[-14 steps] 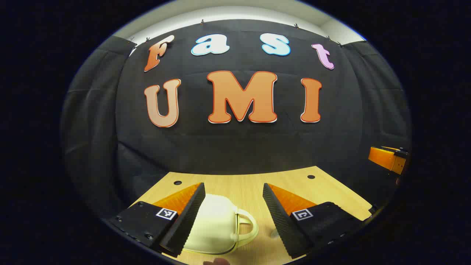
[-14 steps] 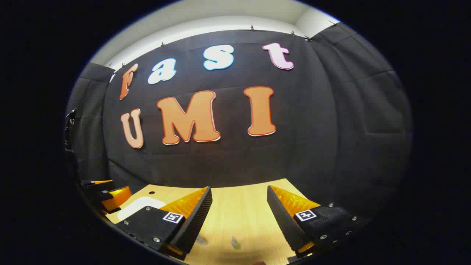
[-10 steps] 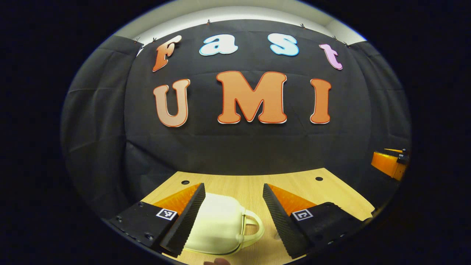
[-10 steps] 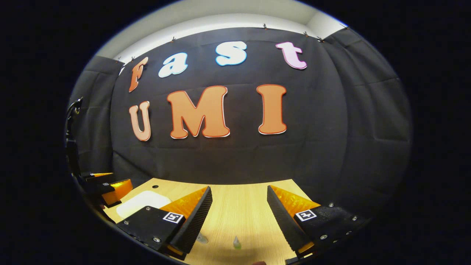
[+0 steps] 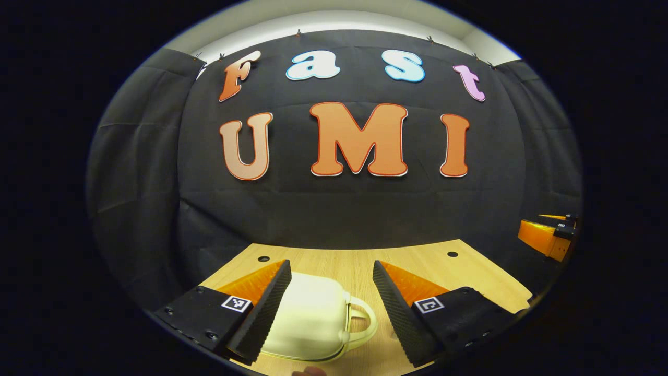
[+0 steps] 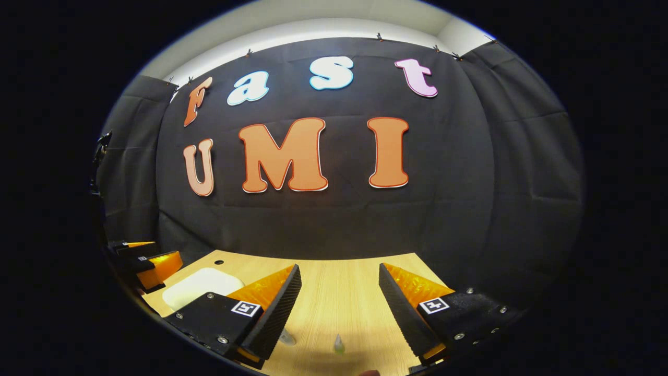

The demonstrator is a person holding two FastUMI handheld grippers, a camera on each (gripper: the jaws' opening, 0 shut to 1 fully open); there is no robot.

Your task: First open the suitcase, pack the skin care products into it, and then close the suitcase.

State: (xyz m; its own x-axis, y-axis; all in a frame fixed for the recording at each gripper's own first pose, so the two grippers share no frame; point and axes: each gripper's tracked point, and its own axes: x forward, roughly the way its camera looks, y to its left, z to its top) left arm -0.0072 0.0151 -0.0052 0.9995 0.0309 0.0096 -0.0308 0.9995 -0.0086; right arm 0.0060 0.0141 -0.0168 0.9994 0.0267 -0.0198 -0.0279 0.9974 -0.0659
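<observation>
Both tongs, left [image 5: 331, 297] and right [image 6: 339, 303], hover spread above the suitcase [image 5: 313, 318] and table [image 6: 344, 292].

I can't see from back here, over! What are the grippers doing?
Left gripper open above closed cream suitcase. Right gripper open over table, small bottle tips below. Nothing blocking.
</observation>
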